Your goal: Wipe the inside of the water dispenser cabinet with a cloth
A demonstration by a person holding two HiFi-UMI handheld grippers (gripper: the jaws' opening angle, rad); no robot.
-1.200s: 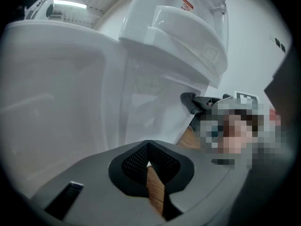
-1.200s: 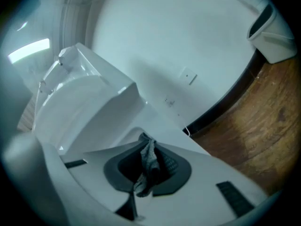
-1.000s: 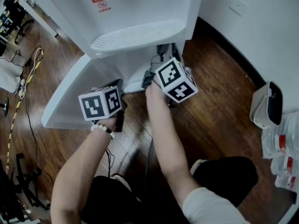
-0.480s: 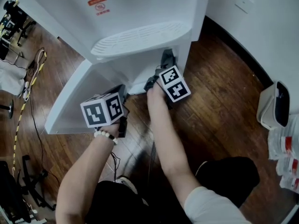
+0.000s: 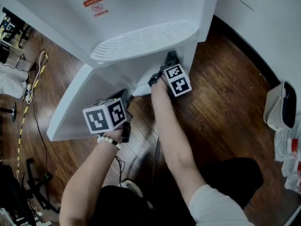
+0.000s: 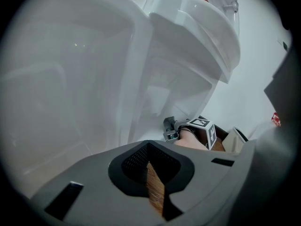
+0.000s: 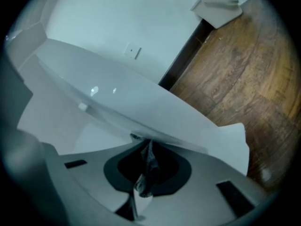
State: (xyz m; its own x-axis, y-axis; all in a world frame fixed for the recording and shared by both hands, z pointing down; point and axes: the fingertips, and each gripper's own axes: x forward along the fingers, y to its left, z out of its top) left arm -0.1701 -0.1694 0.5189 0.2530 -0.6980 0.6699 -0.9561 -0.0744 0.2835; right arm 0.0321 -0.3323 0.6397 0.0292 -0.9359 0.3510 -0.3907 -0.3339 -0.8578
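The white water dispenser (image 5: 141,13) stands on the wood floor with its lower cabinet door (image 5: 77,102) swung out to the left. My right gripper (image 5: 168,60) reaches into the cabinet opening under the drip tray (image 5: 143,39), so its tips are hidden in the head view. In the right gripper view that gripper (image 7: 143,168) is shut on a crumpled grey cloth (image 7: 148,161), close to white cabinet surfaces. My left gripper (image 5: 123,95) hovers by the open door's inner side. Seen from its own camera, the left gripper (image 6: 151,173) is shut with nothing in it. The right gripper (image 6: 188,126) shows at the cabinet's bottom edge.
A white bin-like container (image 5: 280,105) and bottles with red labels (image 5: 291,149) stand at the right by the wall. Cables (image 5: 28,79) lie on the floor at the left. The person's knees are at the bottom of the head view.
My right gripper has moved forward, deeper under the drip tray into the cabinet. The left gripper has stayed beside the open door, shifting only slightly.
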